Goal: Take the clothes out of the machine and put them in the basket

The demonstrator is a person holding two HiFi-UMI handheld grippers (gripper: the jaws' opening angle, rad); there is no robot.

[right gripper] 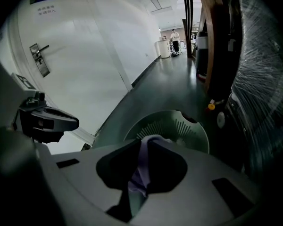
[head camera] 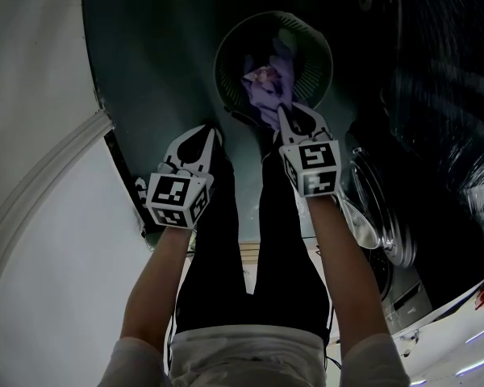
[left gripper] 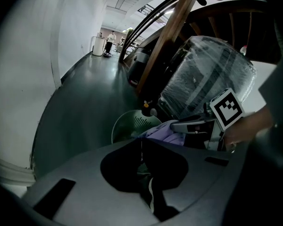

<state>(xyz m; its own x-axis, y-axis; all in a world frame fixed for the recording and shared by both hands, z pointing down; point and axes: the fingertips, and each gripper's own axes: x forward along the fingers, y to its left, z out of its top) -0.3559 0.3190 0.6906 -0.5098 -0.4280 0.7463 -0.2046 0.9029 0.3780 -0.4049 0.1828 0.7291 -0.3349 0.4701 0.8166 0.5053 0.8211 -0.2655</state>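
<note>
right gripper (head camera: 283,111) clamped on purple garment (head camera: 264,85), at green basket (head camera: 226,51) near rim, likely for drop-in | left gripper (head camera: 209,130) jaws together, empty, parked just outside basket | washing machine (head camera: 381,216) beside basket

The head view looks steeply down, both gripper views low and forward, all sharing the basket (head camera: 230,55)

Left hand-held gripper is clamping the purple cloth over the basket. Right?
No. It's the right hand-held gripper that is clamping the purple cloth over the basket. The right gripper view shows the cloth between its jaws. The left hand-held gripper is shut on nothing.
</note>
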